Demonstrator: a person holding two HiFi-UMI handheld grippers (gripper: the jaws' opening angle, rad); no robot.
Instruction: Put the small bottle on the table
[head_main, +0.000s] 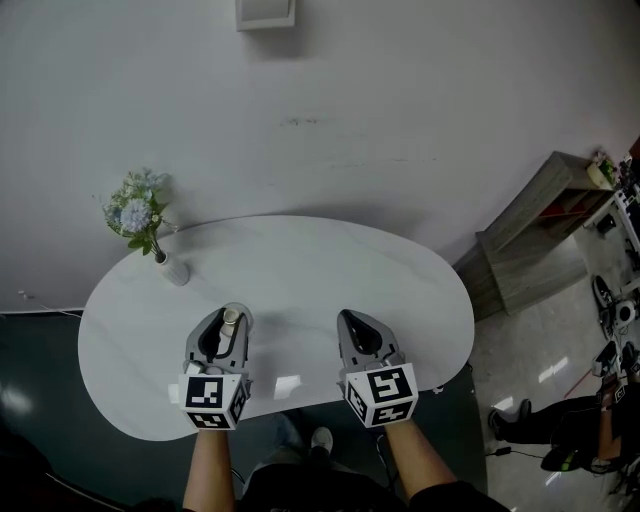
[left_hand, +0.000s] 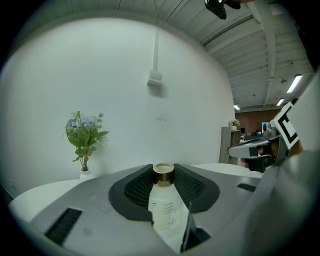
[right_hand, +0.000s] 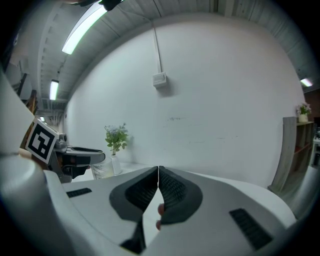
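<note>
A small clear bottle (left_hand: 165, 207) with a gold cap sits between the jaws of my left gripper (left_hand: 163, 175), which is shut on it. From the head view the bottle (head_main: 230, 320) shows at the tip of the left gripper (head_main: 228, 322), over the front left part of the white oval table (head_main: 300, 260). Whether the bottle touches the table cannot be told. My right gripper (head_main: 352, 322) hovers over the table's front middle, shut and empty, its jaws meeting tip to tip (right_hand: 158, 175). In the right gripper view the bottle (right_hand: 101, 171) hangs under the left gripper.
A small white vase of pale blue flowers (head_main: 145, 220) stands at the table's back left edge. A white wall lies behind the table. A wooden shelf unit (head_main: 540, 225) stands to the right, with people and gear on the floor beyond it.
</note>
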